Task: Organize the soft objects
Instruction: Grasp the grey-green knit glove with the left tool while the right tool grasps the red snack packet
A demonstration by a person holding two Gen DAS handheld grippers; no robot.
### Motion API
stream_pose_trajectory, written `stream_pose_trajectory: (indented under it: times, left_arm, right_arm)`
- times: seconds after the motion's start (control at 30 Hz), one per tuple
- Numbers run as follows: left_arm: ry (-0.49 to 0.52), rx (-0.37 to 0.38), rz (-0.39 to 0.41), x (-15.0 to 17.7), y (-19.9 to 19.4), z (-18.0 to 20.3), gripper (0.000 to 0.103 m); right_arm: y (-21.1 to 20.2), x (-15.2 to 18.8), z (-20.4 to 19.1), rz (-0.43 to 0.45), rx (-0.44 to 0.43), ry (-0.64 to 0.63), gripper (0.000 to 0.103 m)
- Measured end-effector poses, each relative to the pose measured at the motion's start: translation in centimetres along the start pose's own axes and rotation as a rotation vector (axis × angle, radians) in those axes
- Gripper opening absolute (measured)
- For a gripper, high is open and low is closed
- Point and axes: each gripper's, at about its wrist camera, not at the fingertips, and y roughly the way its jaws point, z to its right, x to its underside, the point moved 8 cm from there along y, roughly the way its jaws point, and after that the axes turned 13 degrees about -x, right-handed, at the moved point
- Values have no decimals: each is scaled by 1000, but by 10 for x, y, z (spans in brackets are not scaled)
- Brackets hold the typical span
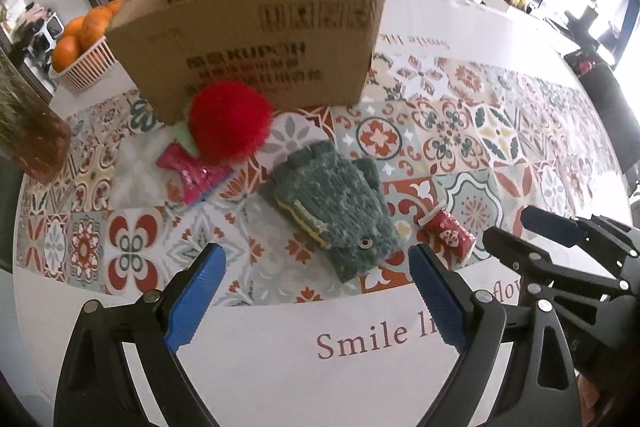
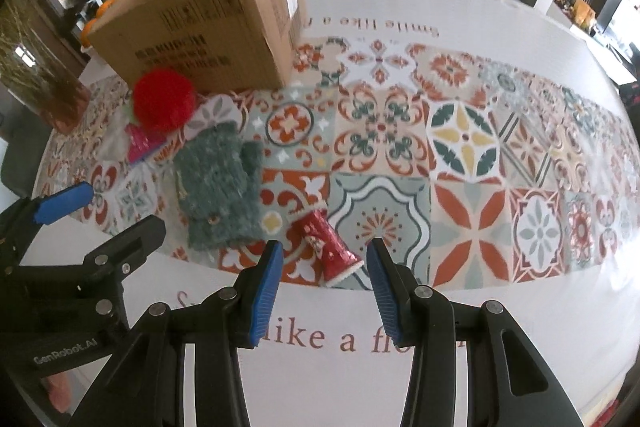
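The table (image 1: pixel 280 367) under me wears a tiled-pattern cloth (image 1: pixel 460 131) with "Smile like a flower" lettering along its white border, and it fills both of my views. Largest thing on it is the open cardboard box (image 1: pixel 256 43), standing upright at twelve o'clock from my left gripper (image 1: pixel 316 279) and toward eleven o'clock from my right gripper (image 2: pixel 325 273). Behind the box at ten o'clock in my left view sits a pale basket (image 1: pixel 86 67) heaped with oranges (image 1: pixel 86 27). A brownish vase (image 1: pixel 28 131) stands at nine o'clock by the table edge, blurred. The green knitted mitten (image 1: pixel 340 207) lies flat just ahead of my left fingers, at twelve to one o'clock, with a small button near its closest end. The red pompom (image 1: pixel 230 123) rests right in front of the box wall, at eleven o'clock, sitting partly on a pink glittery piece (image 1: pixel 192 173) that pokes out below it. Smallest is the little red printed sock (image 2: pixel 330 253), lying just beyond and between my right fingertips, near the mitten but apart from it. My left fingers are spread wide and hold nothing; my right fingers are also parted, less widely, with nothing between the pads. Both hover above the cloth's near border, side by side.
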Motion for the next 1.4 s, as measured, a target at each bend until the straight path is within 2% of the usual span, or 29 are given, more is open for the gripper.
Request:
stream_pose_trajectory:
  times: [0.4,0.77,0.87,1.1,1.23,1.3,1.4]
  left_arm:
    - [28,-9,-77,4,35,21,94]
    - [-5,31,-144,-1,63,41,94]
    - [-4,36,-160,-3,69,47,94]
    - [21,-19,-192,-7,91,54,94]
    - [24,-24,-202,-11,104,59,94]
    - [27,-29,-198,-13,108,60,90]
    - [28,-30,-193,-14,115,60,86]
  right_arm:
    - [39,14,19,-87,-31,24,45]
    - [56,11,19,-95,-78,-5,45]
    - [60,10,21,-97,-70,-16,45]
    - [70,8,23,-102,-45,-46,45]
    - [72,5,24,-90,-24,-73,45]
    - [76,4,20,-85,-9,-80,43]
    - [78,5,18,-74,30,-95,35]
